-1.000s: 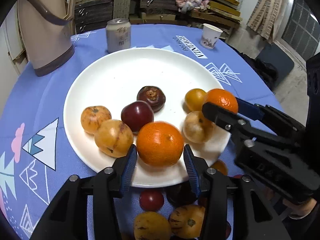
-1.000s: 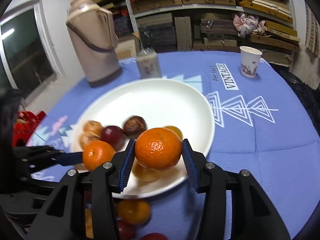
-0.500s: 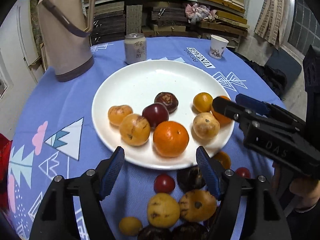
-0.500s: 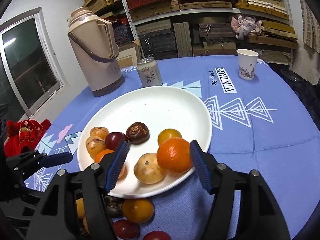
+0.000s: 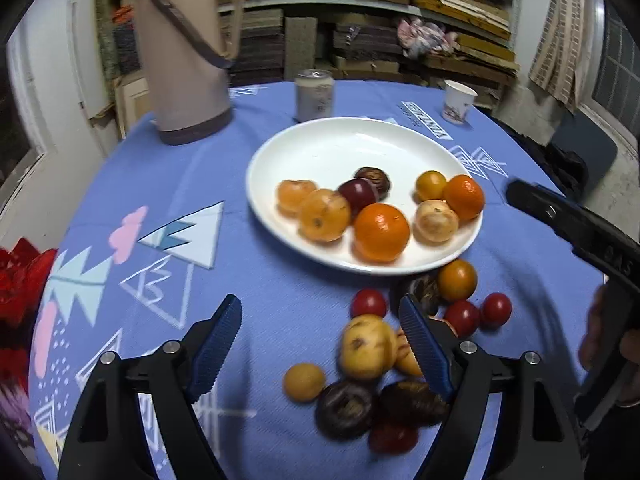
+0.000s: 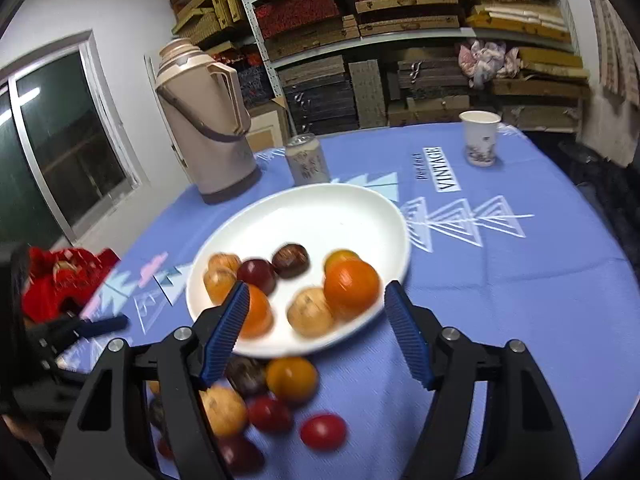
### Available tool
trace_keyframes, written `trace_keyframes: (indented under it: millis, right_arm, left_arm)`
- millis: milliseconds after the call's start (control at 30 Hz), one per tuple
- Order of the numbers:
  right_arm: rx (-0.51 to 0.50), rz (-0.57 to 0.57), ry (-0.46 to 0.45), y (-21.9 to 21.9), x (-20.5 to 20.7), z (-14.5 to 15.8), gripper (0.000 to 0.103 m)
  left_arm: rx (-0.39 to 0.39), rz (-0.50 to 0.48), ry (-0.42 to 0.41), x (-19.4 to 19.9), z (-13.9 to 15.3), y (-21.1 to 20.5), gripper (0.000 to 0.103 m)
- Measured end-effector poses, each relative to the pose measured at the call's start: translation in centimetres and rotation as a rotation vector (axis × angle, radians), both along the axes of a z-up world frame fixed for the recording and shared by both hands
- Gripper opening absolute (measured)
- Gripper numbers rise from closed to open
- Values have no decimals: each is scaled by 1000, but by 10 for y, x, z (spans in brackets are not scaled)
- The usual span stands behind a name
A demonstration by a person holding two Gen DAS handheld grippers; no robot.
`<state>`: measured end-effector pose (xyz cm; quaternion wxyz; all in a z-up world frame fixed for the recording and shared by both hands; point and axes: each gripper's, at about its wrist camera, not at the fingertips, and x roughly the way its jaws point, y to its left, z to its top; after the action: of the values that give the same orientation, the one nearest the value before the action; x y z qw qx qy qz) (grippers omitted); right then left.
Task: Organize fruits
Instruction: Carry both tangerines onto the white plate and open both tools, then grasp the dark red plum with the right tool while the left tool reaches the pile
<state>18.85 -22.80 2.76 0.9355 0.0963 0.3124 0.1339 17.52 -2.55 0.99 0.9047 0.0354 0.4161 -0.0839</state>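
A white plate (image 5: 344, 148) (image 6: 320, 216) on the blue tablecloth holds several fruits, among them two oranges (image 5: 381, 232) (image 6: 351, 285), a dark red plum (image 5: 356, 194) and a brown fruit (image 6: 291, 260). More loose fruits lie on the cloth in front of the plate: a yellow one (image 5: 366, 346), red ones (image 6: 323, 432) and dark ones (image 5: 346, 408). My left gripper (image 5: 320, 344) is open and empty, above the cloth before the plate. My right gripper (image 6: 318, 330) is open and empty over the plate's near rim; it shows at the right of the left wrist view (image 5: 568, 224).
A beige thermos jug (image 5: 188, 52) (image 6: 204, 128), a drink can (image 5: 314, 94) (image 6: 306, 164) and a paper cup (image 5: 458, 102) (image 6: 480, 138) stand beyond the plate. A red object (image 6: 68, 276) lies at the table's left edge. Shelves with stacked boxes stand behind.
Both grippers opened, left their oranges on the plate, and drew back toward me. More of the loose fruit before the plate has come into view.
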Motion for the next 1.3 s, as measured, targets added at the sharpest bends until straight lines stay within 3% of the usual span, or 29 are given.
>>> trace_keyframes:
  millis: [100, 233, 667, 933, 1133, 1300]
  right_arm:
    - [-66, -3, 3, -2, -22, -1, 68]
    - [-75, 2, 8, -6, -48, -1, 69]
    - [-153, 32, 29, 18, -105, -28, 82]
    - [-271, 84, 80, 48, -108, -49, 82]
    - [-300, 150, 134, 66, -99, -56, 82]
    - [-349, 177, 196, 81, -84, -68, 69]
  left_arm:
    - [-16, 19, -10, -16, 1, 12, 82]
    - [16, 42, -28, -34, -2, 20, 84]
    - [13, 61, 9, -72, -26, 40, 85]
    - [2, 50, 5, -76, -34, 44, 86]
    - [-29, 43, 22, -75, -35, 52, 86]
    - [-99, 26, 63, -74, -38, 57, 86]
